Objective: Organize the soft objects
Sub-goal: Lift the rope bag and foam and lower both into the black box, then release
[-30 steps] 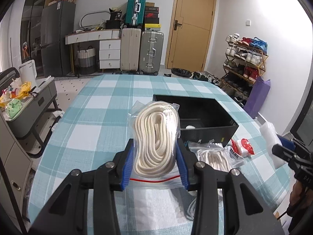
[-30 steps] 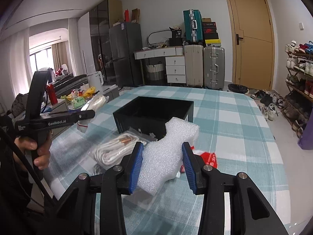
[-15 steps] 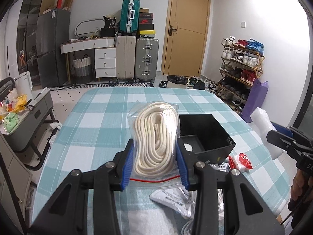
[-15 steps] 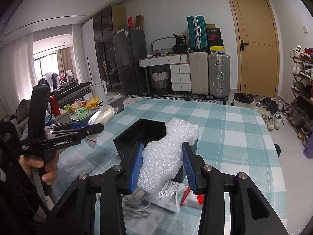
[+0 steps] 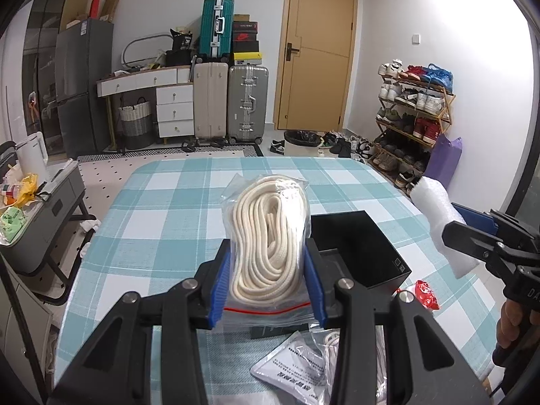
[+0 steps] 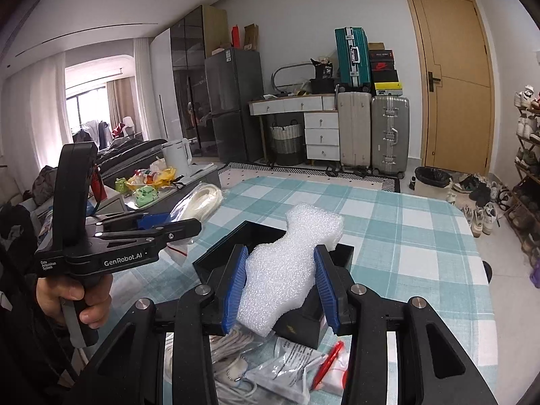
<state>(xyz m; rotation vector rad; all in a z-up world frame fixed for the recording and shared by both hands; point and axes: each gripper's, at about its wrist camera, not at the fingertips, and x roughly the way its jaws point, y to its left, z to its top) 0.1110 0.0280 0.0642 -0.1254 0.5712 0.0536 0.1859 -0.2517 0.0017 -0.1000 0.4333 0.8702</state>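
Both claws have lifted higher above the checked tabletop [image 5: 162, 202]: the left claw [image 5: 268, 283] clamps a bagged rope coil [image 5: 270, 236], the right claw [image 6: 280, 287] clamps white foam [image 6: 287, 263], both now poised near the black box [image 5: 357, 246] for dropping in.

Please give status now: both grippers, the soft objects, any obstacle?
Left hand-held gripper shut on bagged rope. Right hand-held gripper shut on foam piece. Both above black box; path clear.
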